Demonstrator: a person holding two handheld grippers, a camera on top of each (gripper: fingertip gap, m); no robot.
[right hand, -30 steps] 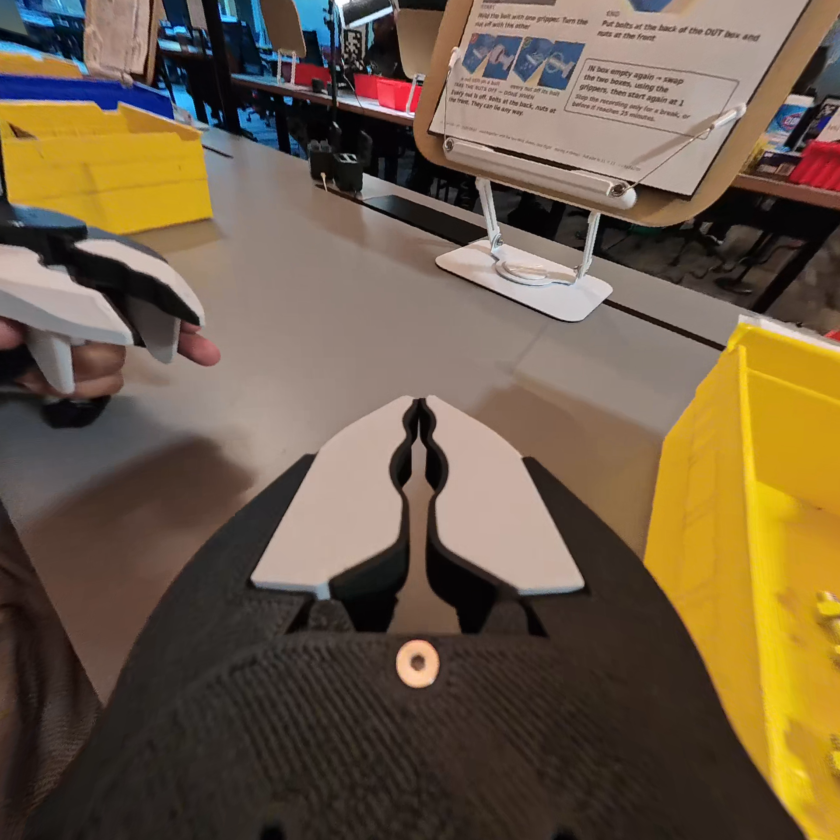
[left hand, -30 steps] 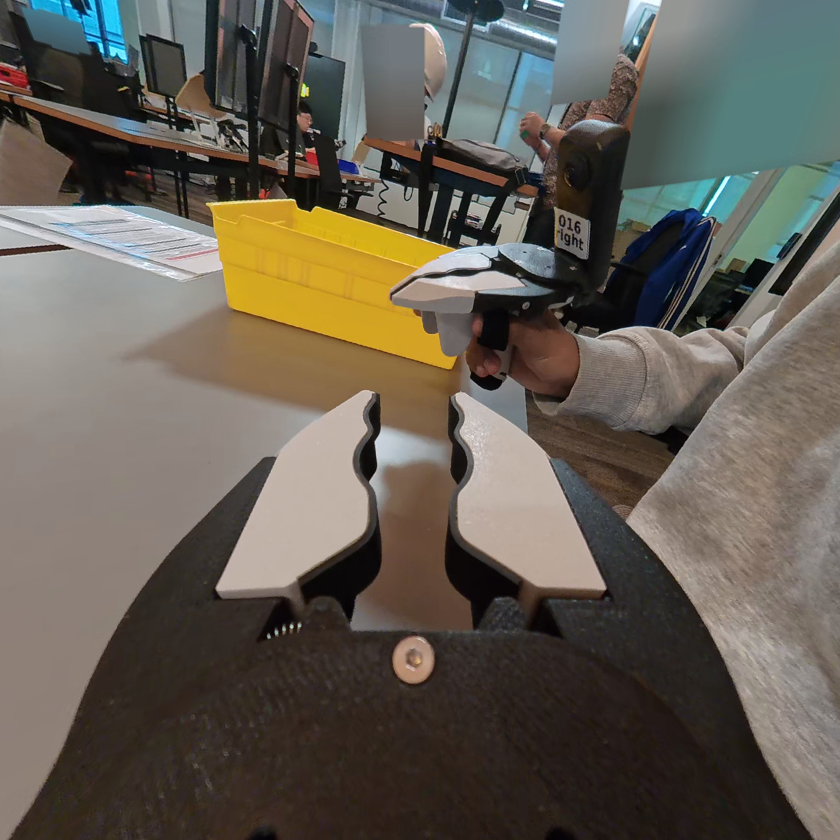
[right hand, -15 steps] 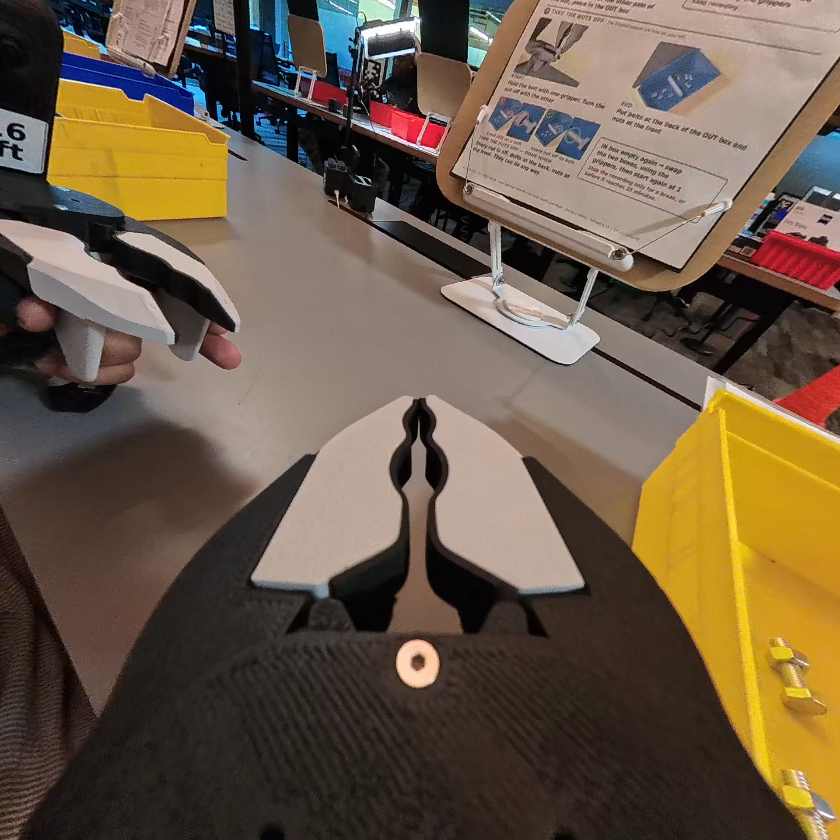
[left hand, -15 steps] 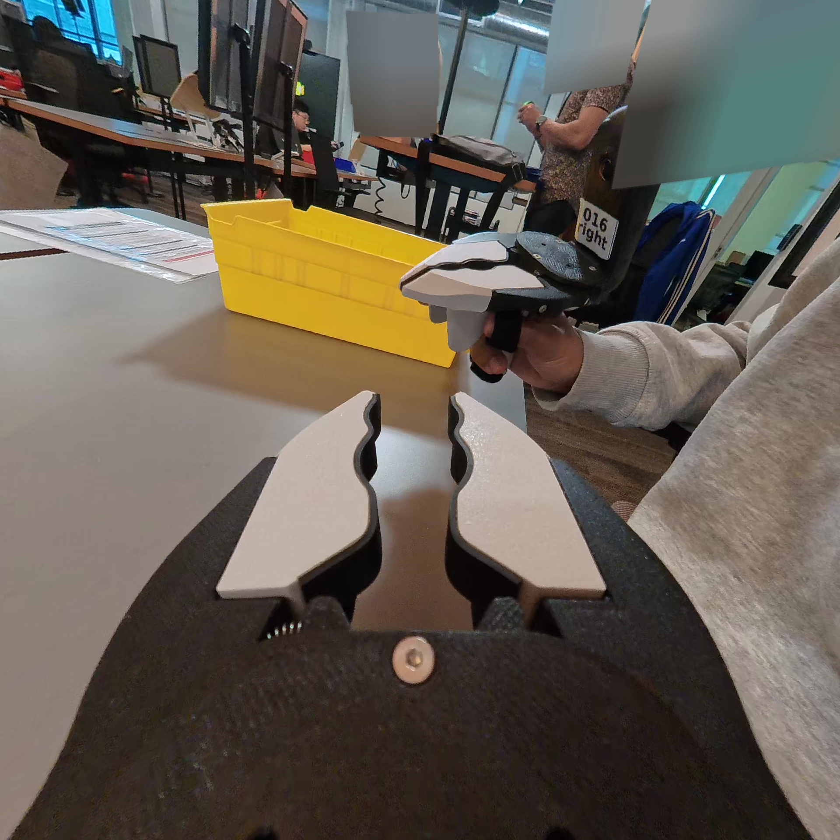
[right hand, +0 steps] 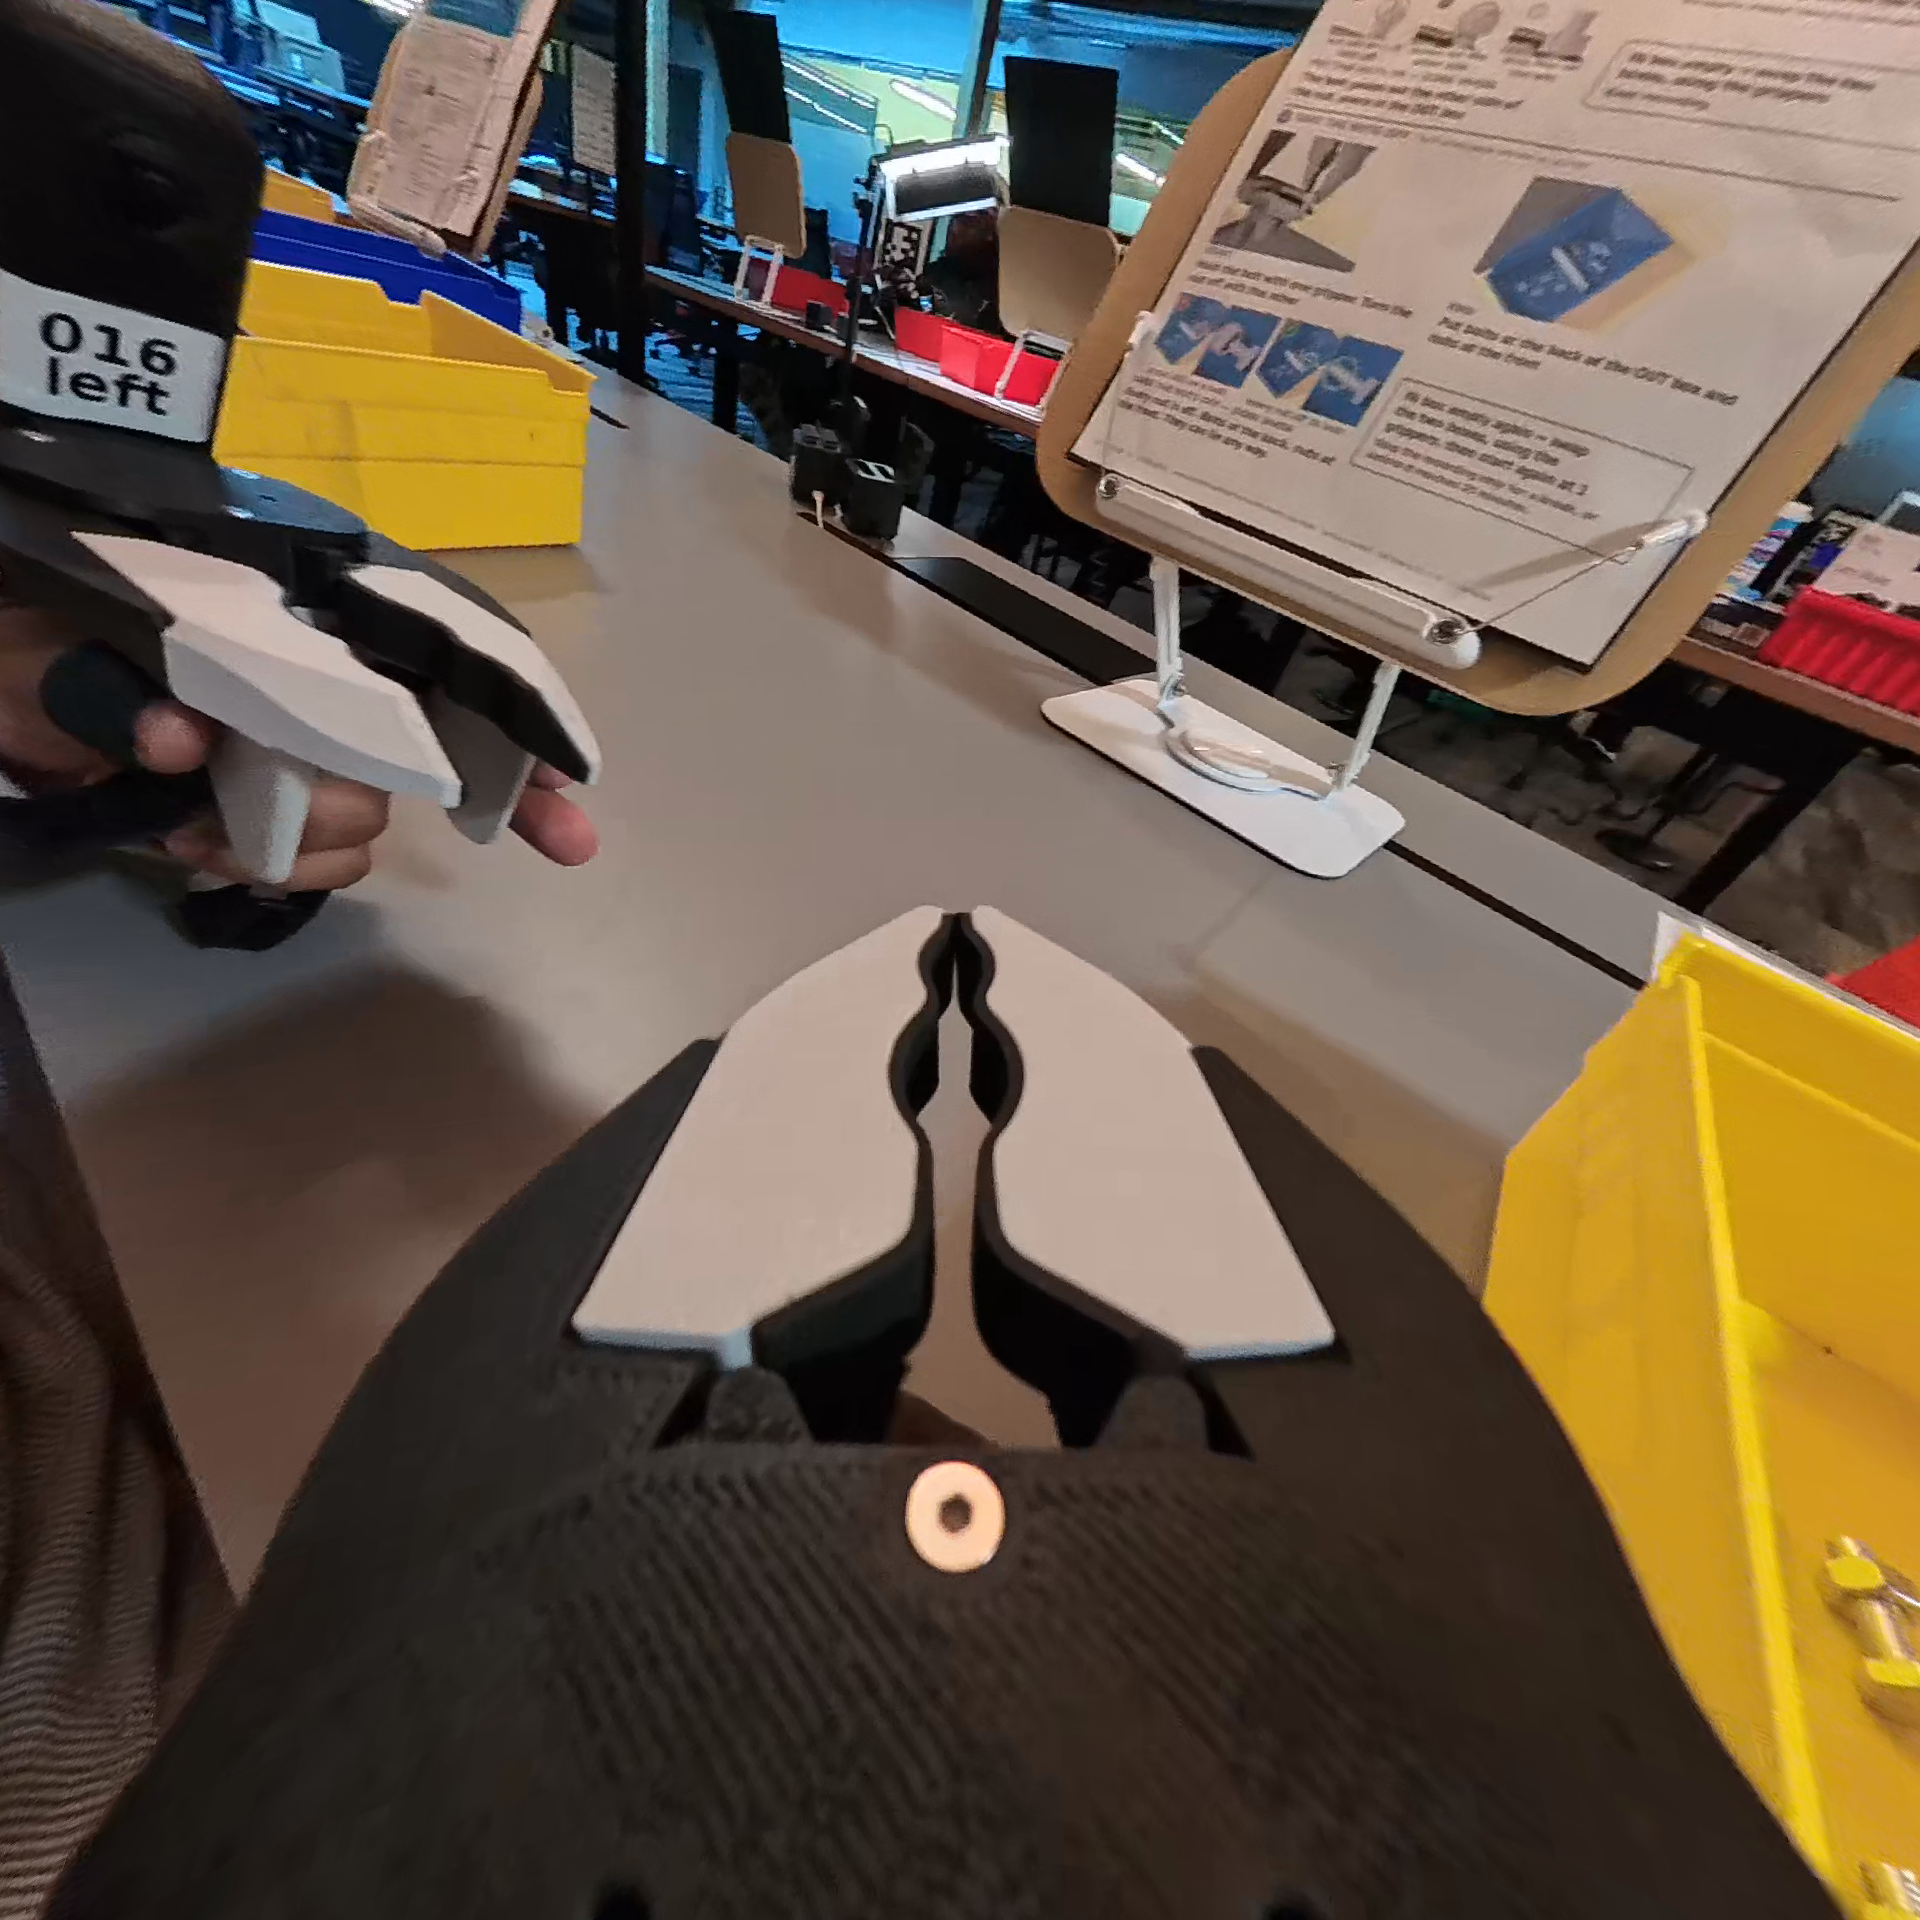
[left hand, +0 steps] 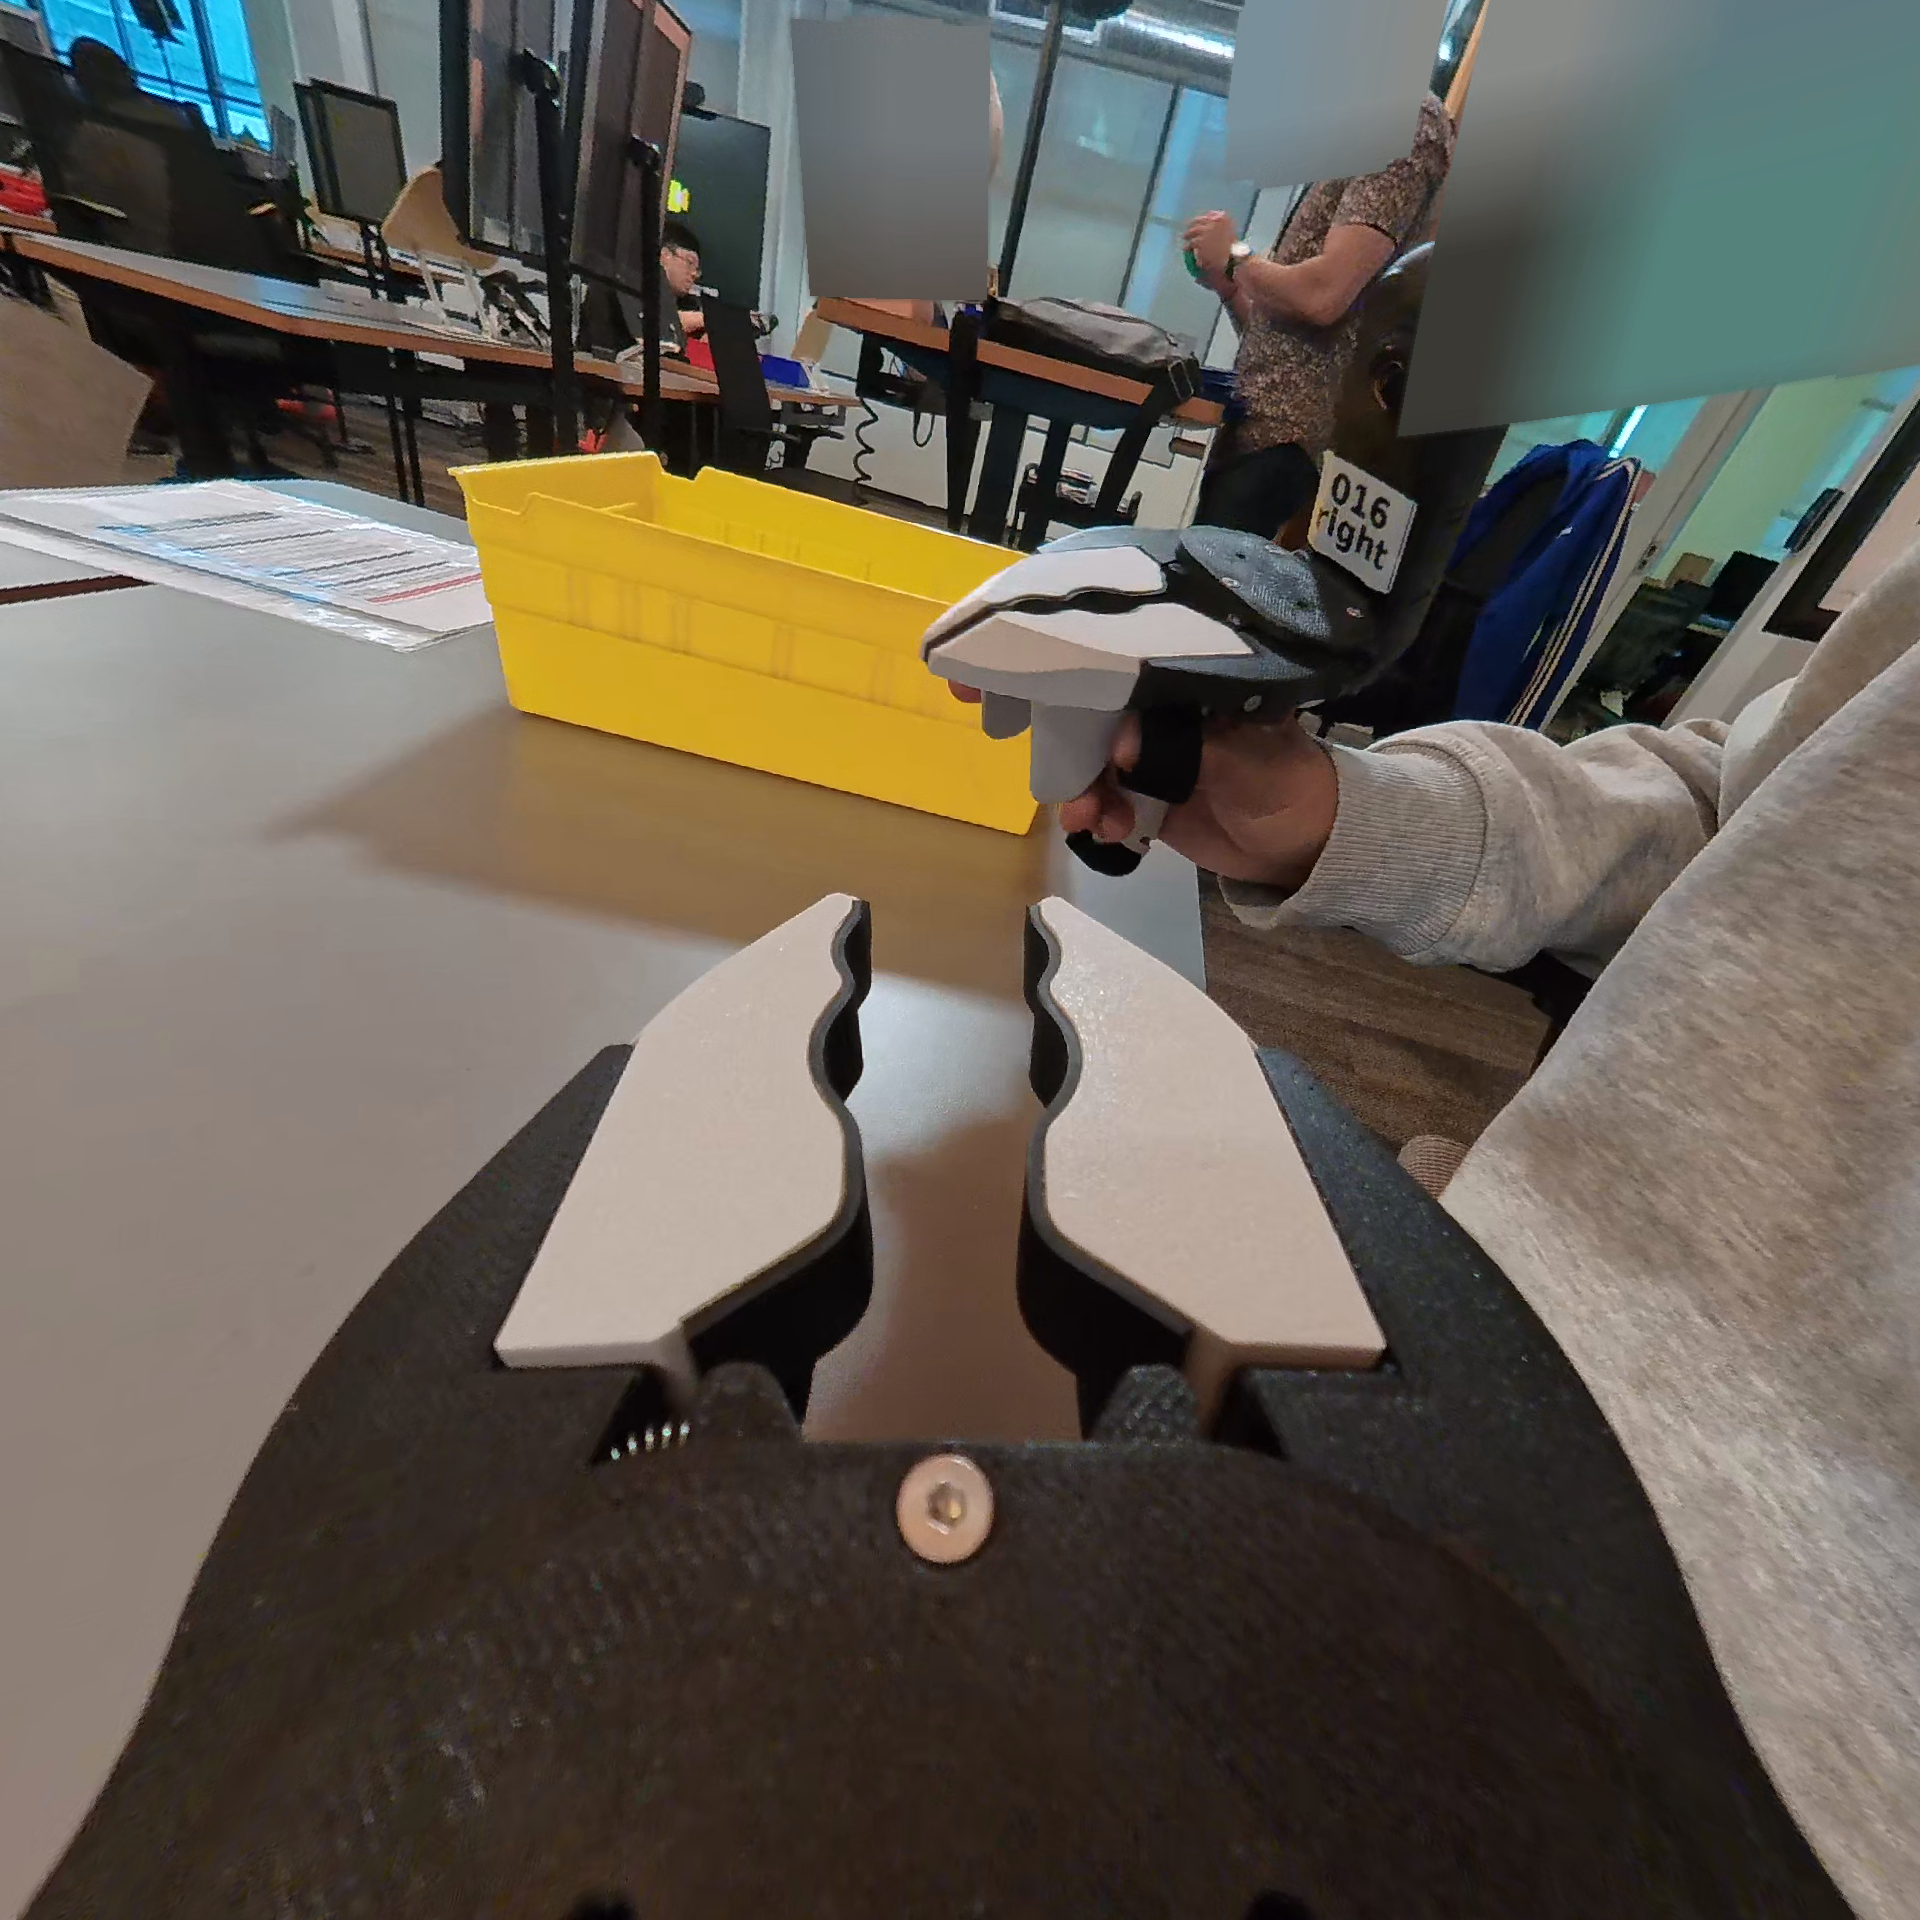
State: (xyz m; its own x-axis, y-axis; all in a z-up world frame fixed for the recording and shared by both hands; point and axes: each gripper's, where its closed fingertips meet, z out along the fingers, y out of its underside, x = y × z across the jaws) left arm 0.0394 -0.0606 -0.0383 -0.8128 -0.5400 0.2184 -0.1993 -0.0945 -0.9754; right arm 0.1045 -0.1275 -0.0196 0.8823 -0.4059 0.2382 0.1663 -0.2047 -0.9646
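The left gripper (left hand: 945,914), a black textured body with two pale grey fingers, is hovering over the bare grey tabletop (left hand: 312,883) with its jaws standing apart and nothing between them. The right gripper (right hand: 961,920), of the same build, is hanging above the same tabletop with its fingertips closed almost to touching, also gripping nothing. Each is being carried in a person's hand; the right hand (left hand: 1236,800) is showing beneath its handle in the left wrist view.

A yellow plastic open-topped bin (right hand: 1704,1299) is sitting just beside the right gripper, at its right. Inside it, yellowish metal bolts with nuts threaded on (right hand: 1870,1631) are lying loose on the floor (only partly in view at the frame edge). Judging by their look, these are small, rigid, fairly dense and smooth, so they are likely to roll or slip; the threaded shank or the flats of the nut would seem the surest places to pinch.

A second yellow plastic bin (right hand: 416,436) is standing well apart, beyond the left gripper. A white-footed stand carrying a printed sheet (right hand: 1455,343) is sitting on the far side of the table.
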